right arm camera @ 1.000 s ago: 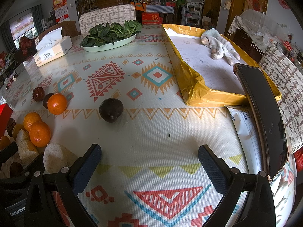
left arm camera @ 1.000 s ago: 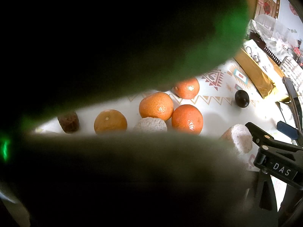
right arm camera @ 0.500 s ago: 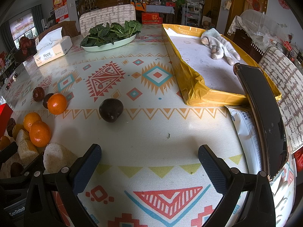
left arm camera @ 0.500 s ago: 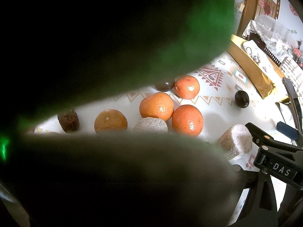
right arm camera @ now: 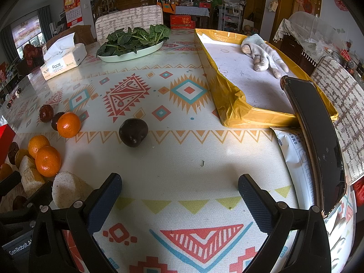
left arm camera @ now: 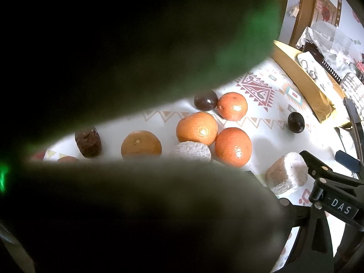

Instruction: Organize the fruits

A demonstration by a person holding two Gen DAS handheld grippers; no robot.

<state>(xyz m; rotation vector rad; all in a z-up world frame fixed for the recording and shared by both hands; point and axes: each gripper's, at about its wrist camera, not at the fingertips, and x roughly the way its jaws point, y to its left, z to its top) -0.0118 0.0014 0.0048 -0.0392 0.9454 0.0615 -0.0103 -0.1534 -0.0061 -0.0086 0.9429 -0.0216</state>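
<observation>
Blocking most of the left view, a dark shape [left arm camera: 136,56] hides the spinach plate [right arm camera: 132,52].

Orange tangerines [right arm camera: 47,161], dark purple plum [right arm camera: 133,132], white tablecloth [right arm camera: 182,163] with red-orange-teal geometric pattern, yellow tray [right arm camera: 234,104]

Plum [right arm camera: 133,132] right of oranges [right arm camera: 68,124] (apart) — tablecloth [right arm camera: 182,159].

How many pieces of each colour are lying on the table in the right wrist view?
Orange fruits: 5
Dark fruits: 5
Pale cut chunks: 3
Total: 13, several of them only partly visible at the left edge.
</observation>
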